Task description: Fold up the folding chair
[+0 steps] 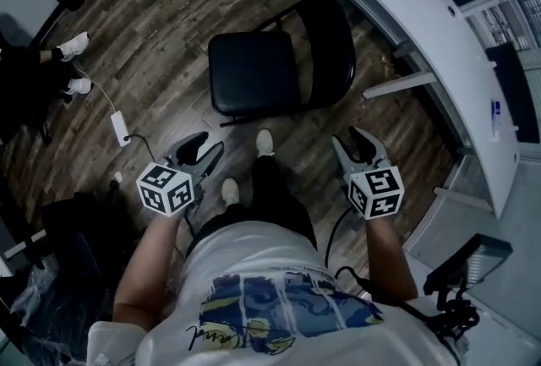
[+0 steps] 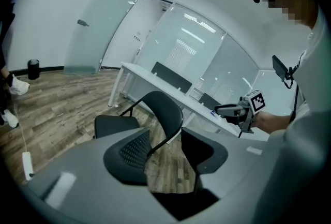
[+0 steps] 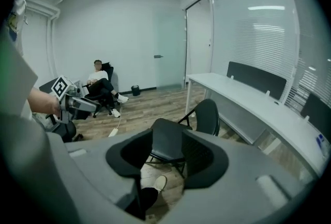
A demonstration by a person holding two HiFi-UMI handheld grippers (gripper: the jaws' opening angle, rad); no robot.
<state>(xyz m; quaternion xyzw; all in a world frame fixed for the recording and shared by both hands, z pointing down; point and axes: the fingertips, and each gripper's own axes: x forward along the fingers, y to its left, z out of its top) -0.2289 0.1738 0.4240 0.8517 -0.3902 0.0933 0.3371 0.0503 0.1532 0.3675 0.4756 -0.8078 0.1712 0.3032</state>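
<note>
Reach looks even to me: folding chair (image 1: 252,73) unfolded at twelve o'clock, backrest (image 1: 331,51) toward one, my left gripper (image 1: 203,151) and right gripper (image 1: 350,144) both open, empty.

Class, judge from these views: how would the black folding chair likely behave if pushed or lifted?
The folding chair stands open on a thin tube frame, so it looks fairly light. A push on the backrest would probably slide or tip it on the smooth wood floor. Lifting the seat at its front edge would likely swing it up towards the backrest.
</note>
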